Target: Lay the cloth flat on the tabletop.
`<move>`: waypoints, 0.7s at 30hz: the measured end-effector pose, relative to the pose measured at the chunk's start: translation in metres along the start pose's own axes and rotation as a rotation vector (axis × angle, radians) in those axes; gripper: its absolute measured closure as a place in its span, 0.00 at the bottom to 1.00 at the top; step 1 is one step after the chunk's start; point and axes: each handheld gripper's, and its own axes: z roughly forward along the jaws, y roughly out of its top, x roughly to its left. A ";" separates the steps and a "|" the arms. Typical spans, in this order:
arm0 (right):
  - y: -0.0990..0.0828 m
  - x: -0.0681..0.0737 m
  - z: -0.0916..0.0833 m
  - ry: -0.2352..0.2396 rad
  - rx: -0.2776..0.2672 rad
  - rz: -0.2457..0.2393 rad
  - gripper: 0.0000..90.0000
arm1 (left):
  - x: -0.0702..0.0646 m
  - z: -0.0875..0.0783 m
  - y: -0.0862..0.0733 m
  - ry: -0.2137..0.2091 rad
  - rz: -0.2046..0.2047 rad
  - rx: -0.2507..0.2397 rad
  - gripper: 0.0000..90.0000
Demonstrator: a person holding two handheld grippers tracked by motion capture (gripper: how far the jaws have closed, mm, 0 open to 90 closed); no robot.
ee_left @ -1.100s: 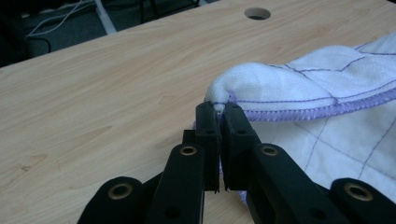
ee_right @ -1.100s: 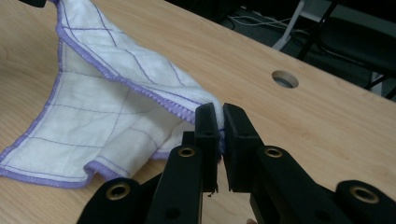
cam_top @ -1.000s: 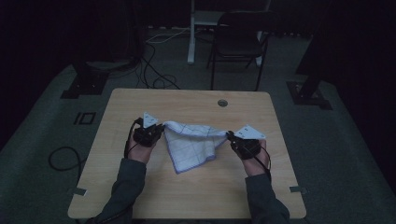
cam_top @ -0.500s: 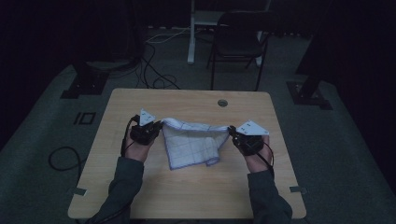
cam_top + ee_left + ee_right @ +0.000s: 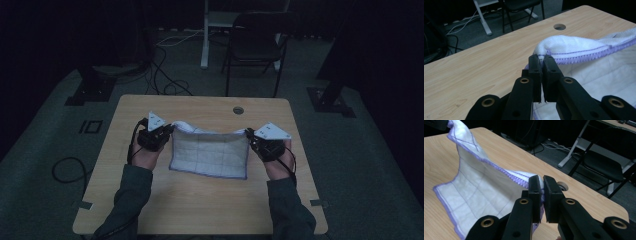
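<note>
Both forearms come in from the bottom of the high view, sleeves resting low over the worktop (image 5: 200, 200), wrists angled inward so the two grippers face each other across the middle. The left gripper (image 5: 167, 131) has its fingers (image 5: 535, 66) pinched tight on one top corner of the cloth (image 5: 210, 155); in the left gripper view you can see the white terry bunched up right at the tips, with the purple stitched hem running off to the right. The right gripper (image 5: 250, 135) does the same on the other top corner, fingers (image 5: 534, 186) clamped on the hem with just a sliver of cloth between them. So the cloth is stretched between the two hands, top edge sagging a little in the middle, the rest hanging down toward the person with its lower edge at or close to the wood, can't quite tell if it touches. Hands sit about level with each other, well apart, grey plates on top tilted outward. Behind the cloth there's a round cable hole (image 5: 238, 110) in the worktop, and a chair (image 5: 257, 45) on the floor past the far edge.
</note>
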 end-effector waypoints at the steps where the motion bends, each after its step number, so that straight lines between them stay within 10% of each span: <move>1: 0.000 0.000 0.000 0.000 0.000 0.000 0.95 | 0.000 0.000 0.000 0.000 0.000 0.000 0.97; 21: -0.030 -0.025 0.080 0.020 0.155 0.057 0.95 | 0.012 0.065 -0.018 -0.010 -0.075 0.119 0.95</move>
